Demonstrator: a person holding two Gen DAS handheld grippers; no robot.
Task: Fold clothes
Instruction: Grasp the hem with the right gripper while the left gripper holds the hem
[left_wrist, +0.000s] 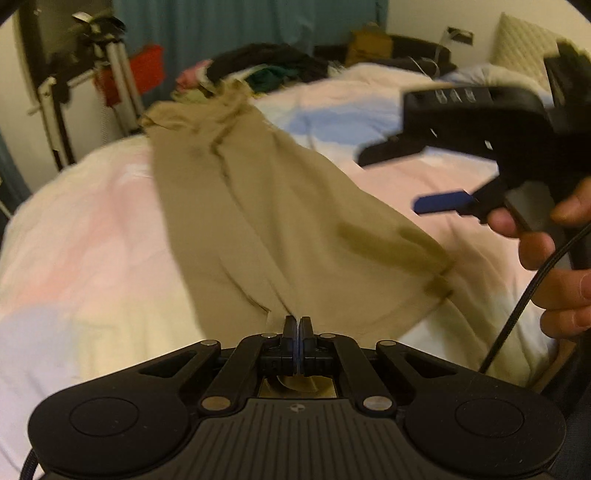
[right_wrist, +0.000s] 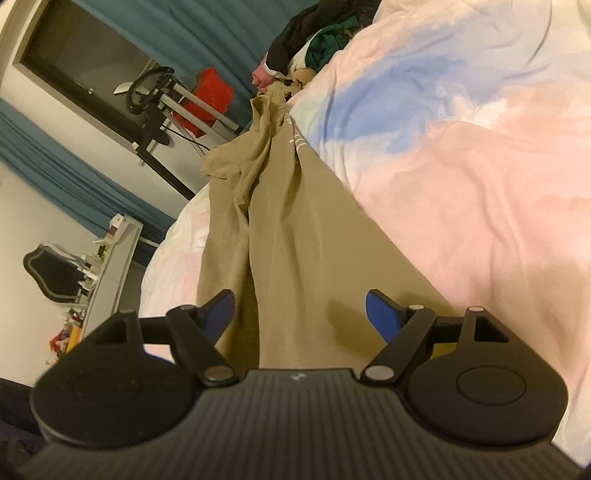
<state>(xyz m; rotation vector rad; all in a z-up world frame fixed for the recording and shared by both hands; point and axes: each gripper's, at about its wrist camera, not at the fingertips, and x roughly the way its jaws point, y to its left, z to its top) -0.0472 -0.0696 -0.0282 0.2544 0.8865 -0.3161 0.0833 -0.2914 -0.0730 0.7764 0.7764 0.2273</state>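
A tan garment (left_wrist: 266, 221) lies stretched lengthwise across the bed, its far end bunched near the clothes pile. My left gripper (left_wrist: 297, 325) is shut on the garment's near edge, and the cloth runs taut up from the pinched pads. In the right wrist view the same tan garment (right_wrist: 295, 236) passes beneath my right gripper (right_wrist: 300, 312), whose blue-padded fingers stand wide apart over the cloth without pressing it. The right gripper (left_wrist: 402, 177) also shows in the left wrist view, held by a hand at the right, open above the garment's right side.
The bed is covered by a pastel pink, blue and cream duvet (left_wrist: 85, 240). A pile of dark and coloured clothes (left_wrist: 266, 66) sits at its far end. A tripod stand (left_wrist: 118, 85), a red object (right_wrist: 214, 96) and teal curtains stand beyond the bed. A cable (left_wrist: 524, 302) hangs at right.
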